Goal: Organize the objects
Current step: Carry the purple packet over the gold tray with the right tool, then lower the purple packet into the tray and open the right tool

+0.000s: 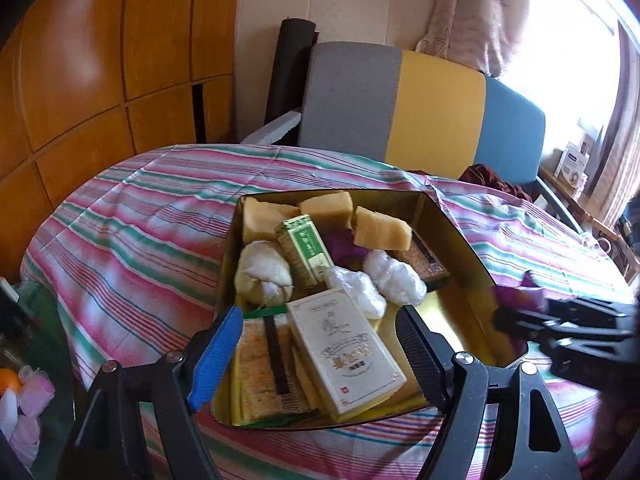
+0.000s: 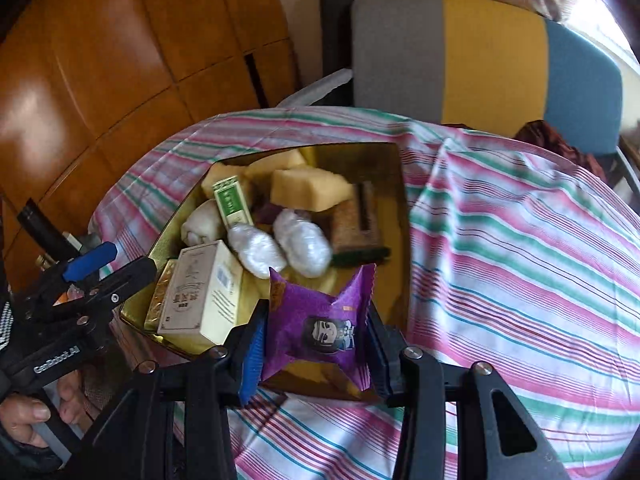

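I have the purple packet (image 2: pixel 316 326) pinched between my right gripper's (image 2: pixel 316 344) jaws, low centre of the right view, hanging over the near corner of the gold tray (image 2: pixel 360 152). This looks like the drop-off step — next I'd lower it over the bare gold patch and release. My left gripper (image 1: pixel 320 352) hovers at the tray's near edge, jaws wide open, empty. Inside the tray: a white box (image 1: pixel 344 352), a green box (image 1: pixel 306 252), tan blocks (image 1: pixel 382 228), white bundles (image 1: pixel 394 274) — crowded toward the upper left.
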